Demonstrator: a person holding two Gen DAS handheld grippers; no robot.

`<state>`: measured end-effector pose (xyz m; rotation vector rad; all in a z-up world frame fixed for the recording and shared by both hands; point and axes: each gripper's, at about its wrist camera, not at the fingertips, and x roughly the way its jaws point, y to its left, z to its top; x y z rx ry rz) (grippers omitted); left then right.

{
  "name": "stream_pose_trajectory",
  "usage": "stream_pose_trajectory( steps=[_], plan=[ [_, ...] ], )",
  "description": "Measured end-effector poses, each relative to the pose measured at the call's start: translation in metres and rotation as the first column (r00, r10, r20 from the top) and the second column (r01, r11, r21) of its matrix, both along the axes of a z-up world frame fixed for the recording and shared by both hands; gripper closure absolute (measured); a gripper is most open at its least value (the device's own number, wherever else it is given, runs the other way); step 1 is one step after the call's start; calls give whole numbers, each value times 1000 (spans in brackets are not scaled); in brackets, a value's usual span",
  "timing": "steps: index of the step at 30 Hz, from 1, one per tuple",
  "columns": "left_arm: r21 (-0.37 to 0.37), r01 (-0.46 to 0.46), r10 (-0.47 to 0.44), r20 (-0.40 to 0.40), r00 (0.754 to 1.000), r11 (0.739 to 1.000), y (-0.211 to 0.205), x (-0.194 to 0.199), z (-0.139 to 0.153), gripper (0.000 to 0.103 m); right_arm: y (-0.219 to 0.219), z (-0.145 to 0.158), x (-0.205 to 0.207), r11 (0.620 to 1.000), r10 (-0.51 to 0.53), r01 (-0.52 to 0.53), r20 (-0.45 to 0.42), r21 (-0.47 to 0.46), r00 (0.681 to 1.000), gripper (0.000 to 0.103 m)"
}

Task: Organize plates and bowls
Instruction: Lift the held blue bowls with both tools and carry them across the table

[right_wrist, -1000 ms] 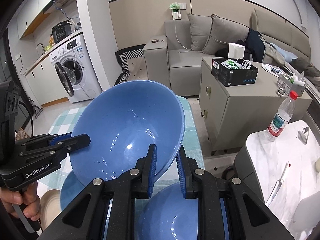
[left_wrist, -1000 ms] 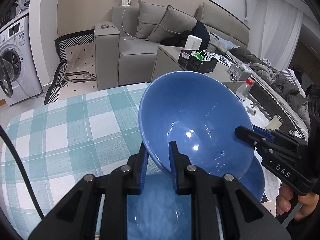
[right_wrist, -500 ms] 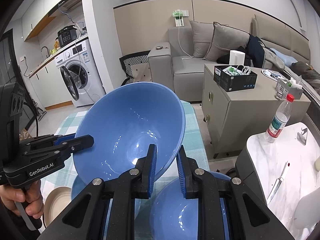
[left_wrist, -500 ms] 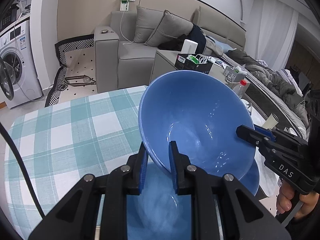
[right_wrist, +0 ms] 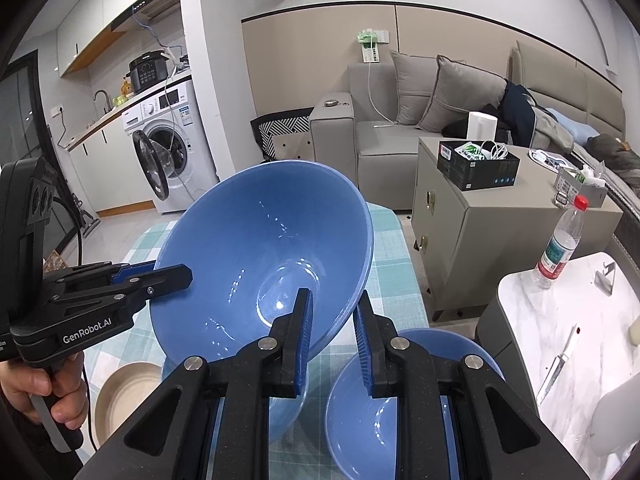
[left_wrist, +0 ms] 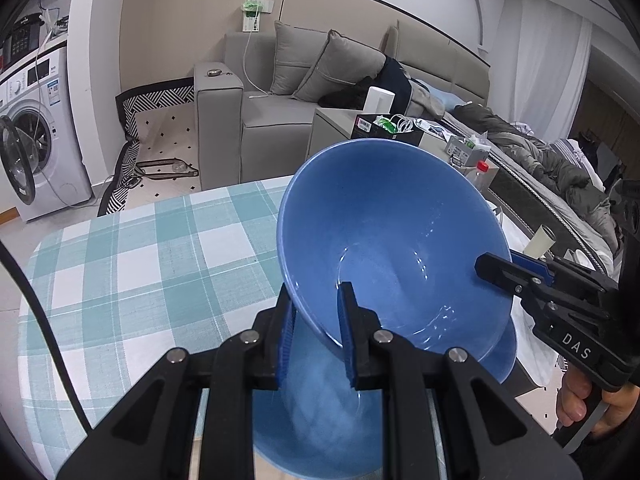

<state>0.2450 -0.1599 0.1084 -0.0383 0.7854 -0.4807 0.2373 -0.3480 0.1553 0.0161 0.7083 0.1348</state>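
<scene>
A large blue bowl (left_wrist: pixel 392 248) hangs tilted above the checked table (left_wrist: pixel 140 280), held at opposite sides of its rim. My left gripper (left_wrist: pixel 316 328) is shut on the near rim in the left wrist view. My right gripper (right_wrist: pixel 332 320) is shut on the other side of the same bowl (right_wrist: pixel 264 260). Each gripper also shows in the other's view: the right gripper (left_wrist: pixel 494 268) and the left gripper (right_wrist: pixel 176 274). Below stand a second blue bowl (right_wrist: pixel 384 400), a third blue bowl (right_wrist: pixel 288 408) partly hidden by my fingers, and a beige bowl (right_wrist: pixel 124 392).
To the right of the table stand a grey cabinet (right_wrist: pixel 500 232) and a white marble top (right_wrist: pixel 560 320) with a water bottle (right_wrist: pixel 560 240) and a knife (right_wrist: pixel 560 364). A sofa (left_wrist: pixel 272 128) and a washing machine (right_wrist: pixel 168 152) stand beyond. A hand (right_wrist: pixel 36 392) grips the left handle.
Both grippers have drawn back toward the near side with the big bowl, slightly higher. More of the lower blue bowls and the beige bowl shows beneath it.
</scene>
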Motion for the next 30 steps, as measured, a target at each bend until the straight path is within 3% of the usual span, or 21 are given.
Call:
stream_pose_trajectory(
  steps=[12, 30],
  plan=[
    [-7, -8, 8, 4, 1000, 1000, 15, -16, -2, 85, 17, -3, -21, 1000, 25, -25, 8, 5, 1000, 82],
    [0, -25, 25, -15, 1000, 1000, 32, -35, -17, 84, 31, -34, -38, 998, 49, -48, -18, 51, 999, 81]
  ],
)
